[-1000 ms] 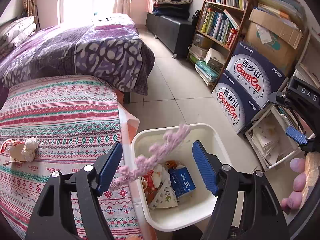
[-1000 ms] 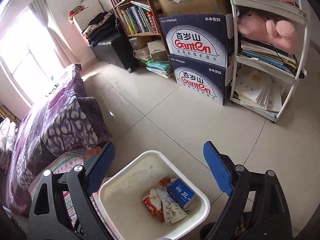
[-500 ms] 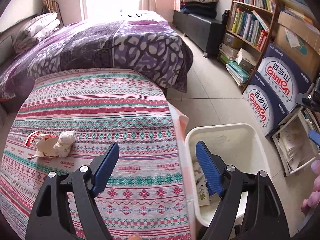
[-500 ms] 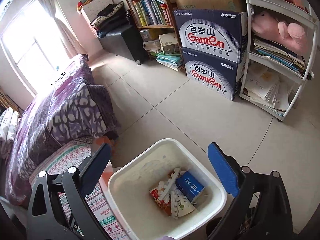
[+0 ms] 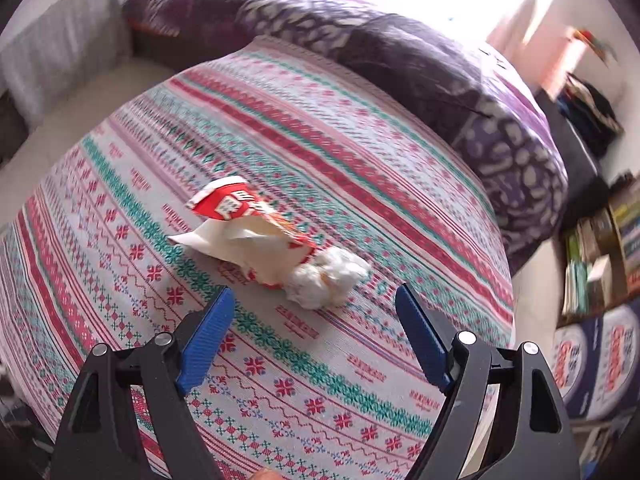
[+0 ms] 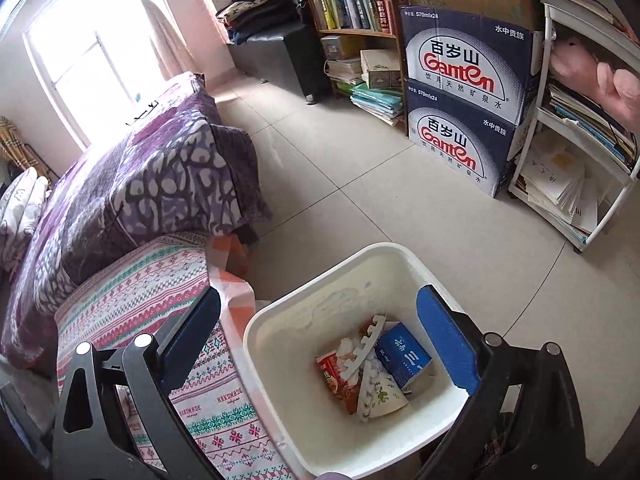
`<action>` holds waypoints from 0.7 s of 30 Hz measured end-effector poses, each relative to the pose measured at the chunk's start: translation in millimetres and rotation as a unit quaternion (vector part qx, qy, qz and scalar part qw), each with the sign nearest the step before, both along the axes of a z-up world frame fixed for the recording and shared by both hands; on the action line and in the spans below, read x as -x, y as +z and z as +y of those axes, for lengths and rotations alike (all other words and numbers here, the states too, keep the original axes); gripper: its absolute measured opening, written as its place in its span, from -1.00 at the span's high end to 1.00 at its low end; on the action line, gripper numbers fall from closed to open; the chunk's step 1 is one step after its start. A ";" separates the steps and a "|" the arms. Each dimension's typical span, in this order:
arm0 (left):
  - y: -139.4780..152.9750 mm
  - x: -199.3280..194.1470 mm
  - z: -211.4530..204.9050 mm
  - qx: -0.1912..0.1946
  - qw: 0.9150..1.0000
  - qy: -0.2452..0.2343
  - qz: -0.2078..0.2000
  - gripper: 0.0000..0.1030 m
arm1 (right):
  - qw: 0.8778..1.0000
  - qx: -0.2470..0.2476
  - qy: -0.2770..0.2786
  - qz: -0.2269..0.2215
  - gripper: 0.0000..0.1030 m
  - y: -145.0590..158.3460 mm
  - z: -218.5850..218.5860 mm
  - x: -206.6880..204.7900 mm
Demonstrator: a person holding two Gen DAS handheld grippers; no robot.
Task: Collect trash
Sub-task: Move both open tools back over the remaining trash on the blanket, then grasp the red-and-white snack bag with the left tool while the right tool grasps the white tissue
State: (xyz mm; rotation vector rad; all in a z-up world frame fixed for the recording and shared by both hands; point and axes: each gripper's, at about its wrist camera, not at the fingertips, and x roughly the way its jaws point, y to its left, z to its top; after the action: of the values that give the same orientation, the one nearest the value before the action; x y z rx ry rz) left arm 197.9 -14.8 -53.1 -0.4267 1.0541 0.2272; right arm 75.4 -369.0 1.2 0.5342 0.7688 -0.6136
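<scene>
The left claw stands wide and empty, jaws just opening, pointing down at the torn red-and-white paper wrapper and crumpled white tissue wad, which touch mid-cloth on the striped knitted worktop cover, far from its edges. The right claw, wide and empty, hovers above the white square plastic bin beside the worktop edge.

- Beyond the left gripper, the purple blanket and pillow are smeared by motion blur.
- To its right, the bookshelf is blurred and cut by the frame edge.
- Below the right gripper, the white bin has its near rim cut off.
- The red wrapper inside lies partly buried under a white foam strip; its print is too small to read.
</scene>
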 end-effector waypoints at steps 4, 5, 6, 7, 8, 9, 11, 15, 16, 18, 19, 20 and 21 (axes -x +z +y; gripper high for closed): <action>-16.6 -17.2 40.3 0.048 0.995 0.078 0.026 -0.56 | 1.000 0.010 0.018 0.010 -0.83 -3.9 12.6 -9.6; -21.9 -20.8 48.0 0.065 0.993 0.092 0.034 -0.56 | 1.000 0.012 0.024 0.014 -0.83 -5.1 16.9 -12.9; -27.6 -24.2 54.3 0.085 0.990 0.102 0.040 -0.56 | 0.999 0.014 0.029 0.017 -0.83 -6.2 20.7 -16.1; -33.8 -27.6 60.0 0.108 0.987 0.109 0.045 -0.56 | 0.999 0.017 0.034 0.020 -0.83 -7.2 24.2 -18.9; -37.4 -30.4 62.8 0.122 0.985 0.111 0.048 -0.56 | 0.999 0.019 0.040 0.023 -0.83 -8.3 28.2 -22.4; -41.3 -33.3 64.6 0.132 0.984 0.110 0.051 -0.56 | 0.998 0.022 0.046 0.026 -0.83 -9.5 31.9 -24.8; -47.1 -37.2 69.6 0.149 0.982 0.105 0.048 -0.56 | 0.997 0.027 0.057 0.034 -0.83 -12.2 39.5 -30.4; -53.5 -42.9 81.4 0.171 0.981 0.070 0.059 0.10 | 0.995 0.035 0.079 0.044 -0.83 -16.2 56.8 -40.2; -52.8 -44.4 85.1 0.175 0.981 0.063 0.058 0.14 | 0.995 0.037 0.085 0.046 -0.83 -17.6 61.5 -42.6; -46.7 -44.1 92.0 0.168 0.983 0.047 0.050 0.51 | 0.993 0.039 0.098 0.050 -0.83 -20.9 72.8 -47.6; -41.0 -42.8 94.9 0.156 0.986 0.035 0.044 0.51 | 0.993 0.038 0.104 0.052 -0.83 -22.2 77.4 -49.7; -35.7 -41.9 96.7 0.147 0.988 0.024 0.038 0.52 | 0.992 0.036 0.113 0.054 -0.83 -24.3 84.0 -52.4; -29.8 -40.8 98.6 0.137 0.990 0.011 0.031 0.53 | 0.990 0.033 0.124 0.056 -0.83 -26.9 90.8 -54.7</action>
State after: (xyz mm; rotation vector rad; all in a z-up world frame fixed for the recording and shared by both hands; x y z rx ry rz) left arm 238.7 83.8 -82.9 -0.6824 1.1467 0.1161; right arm 130.1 -278.2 -25.8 0.3388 0.9027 -0.4398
